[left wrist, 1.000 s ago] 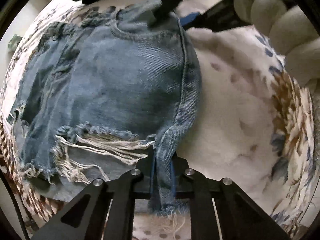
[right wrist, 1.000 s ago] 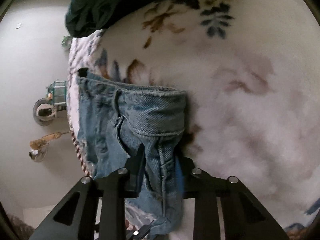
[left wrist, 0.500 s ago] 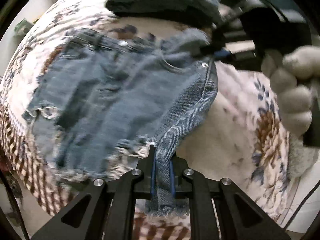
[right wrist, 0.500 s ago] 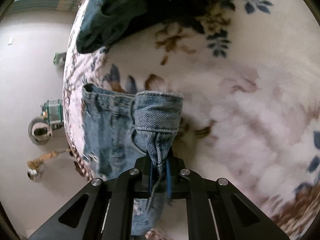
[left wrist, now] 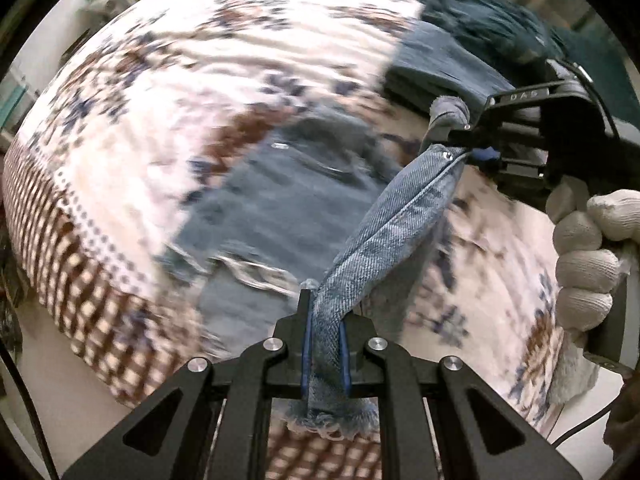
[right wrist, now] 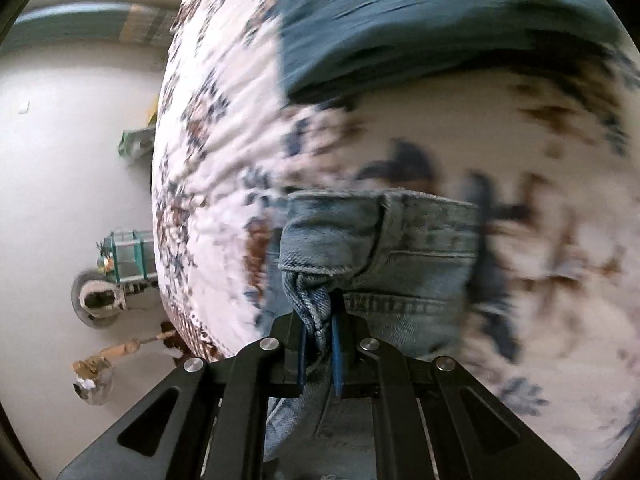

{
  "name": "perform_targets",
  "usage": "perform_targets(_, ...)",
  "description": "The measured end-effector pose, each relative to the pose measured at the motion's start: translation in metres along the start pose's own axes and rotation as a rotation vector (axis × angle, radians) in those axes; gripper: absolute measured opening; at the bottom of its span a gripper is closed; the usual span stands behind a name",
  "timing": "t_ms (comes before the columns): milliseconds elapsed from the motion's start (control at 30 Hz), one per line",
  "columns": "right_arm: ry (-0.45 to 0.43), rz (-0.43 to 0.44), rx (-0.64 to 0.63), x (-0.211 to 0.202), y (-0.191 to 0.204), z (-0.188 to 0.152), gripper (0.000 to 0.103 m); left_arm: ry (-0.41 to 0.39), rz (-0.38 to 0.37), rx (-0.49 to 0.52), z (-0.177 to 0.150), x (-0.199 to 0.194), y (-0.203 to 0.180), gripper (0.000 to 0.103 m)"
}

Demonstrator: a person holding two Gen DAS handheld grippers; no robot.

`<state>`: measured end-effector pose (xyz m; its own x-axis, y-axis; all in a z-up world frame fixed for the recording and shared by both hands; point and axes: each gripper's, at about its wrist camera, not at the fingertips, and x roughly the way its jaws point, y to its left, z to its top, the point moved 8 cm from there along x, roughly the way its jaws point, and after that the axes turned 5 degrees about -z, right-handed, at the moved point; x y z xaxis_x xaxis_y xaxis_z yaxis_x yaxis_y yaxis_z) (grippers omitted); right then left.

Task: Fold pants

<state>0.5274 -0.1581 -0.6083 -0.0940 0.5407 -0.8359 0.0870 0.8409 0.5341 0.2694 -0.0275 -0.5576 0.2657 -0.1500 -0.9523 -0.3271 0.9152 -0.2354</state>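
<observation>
Both my grippers, left gripper [left wrist: 324, 354] and right gripper [right wrist: 318, 350], stay clamped on the denim shorts [left wrist: 280, 200], whose side seam has risen off the floral blanket [left wrist: 200, 60], starting the fold.

Floral blanket [left wrist: 224, 92] bears denim shorts [left wrist: 280, 200], dark clothes [right wrist: 420, 20].

Left tool [left wrist: 325, 348] and right tool [right wrist: 319, 344] both clamped, gloved right hand [left wrist: 588, 260].
</observation>
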Motion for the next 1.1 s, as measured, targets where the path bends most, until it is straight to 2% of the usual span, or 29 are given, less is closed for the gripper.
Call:
perform_targets(100,0.046,-0.051,-0.051,0.046,0.044,0.005,0.010,0.006,0.020,-0.048,0.010,0.006,0.039,0.008)
perform_targets(233,0.096,-0.147,-0.113,0.104,0.076,0.008,0.010,0.023,0.061,-0.098,0.023,0.024,0.091,0.008)
perform_targets(367,0.121,-0.223,-0.135,0.142,0.081,0.009,0.010,0.052,0.078,-0.122,0.031,0.048,0.122,0.009)
perform_targets(467,0.136,-0.258,-0.137,0.157,0.081,0.011,0.010,0.068,0.070,-0.121,0.032,0.056,0.129,0.009)
perform_targets(533,0.165,-0.286,-0.148,0.163,0.081,0.010,0.014,0.094,0.057,-0.134,0.031,0.060,0.132,0.013)
perform_targets(567,0.173,-0.283,-0.148,0.164,0.082,0.011,0.022,0.109,0.049,-0.152,0.030,0.061,0.134,0.015)
perform_targets(600,0.186,-0.260,-0.145,0.164,0.085,0.011,0.039,0.116,0.034,-0.194,0.027,0.060,0.138,0.020)
perform_targets(633,0.196,-0.226,-0.133,0.161,0.088,0.011,0.048,0.119,0.023,-0.221,0.027,0.057,0.142,0.025)
perform_targets(700,0.186,-0.168,-0.111,0.148,0.093,0.011,0.075,0.109,-0.005,-0.254,0.027,0.048,0.148,0.049)
perform_targets(733,0.172,-0.153,-0.109,0.138,0.094,0.011,0.078,0.093,-0.008,-0.257,0.028,0.041,0.151,0.058)
perform_targets(767,0.157,-0.141,-0.108,0.128,0.094,0.011,0.079,0.080,-0.001,-0.258,0.028,0.034,0.154,0.075)
perform_targets(800,0.139,-0.131,-0.105,0.116,0.093,0.011,0.079,0.060,0.013,-0.264,0.027,0.023,0.158,0.084)
perform_targets(900,0.096,-0.151,-0.099,0.082,0.075,0.010,0.079,0.036,0.018,-0.300,0.021,0.007,0.163,0.084)
perform_targets(967,0.072,-0.181,-0.092,0.062,0.054,0.009,0.079,0.039,-0.015,-0.359,0.010,0.004,0.164,0.084)
perform_targets(1033,0.068,-0.225,-0.078,0.049,0.025,0.004,0.079,0.054,-0.070,-0.466,-0.006,0.010,0.165,0.084)
perform_targets(1100,0.073,-0.241,-0.041,0.041,-0.007,-0.005,0.079,0.096,-0.161,-0.605,-0.028,0.025,0.160,0.084)
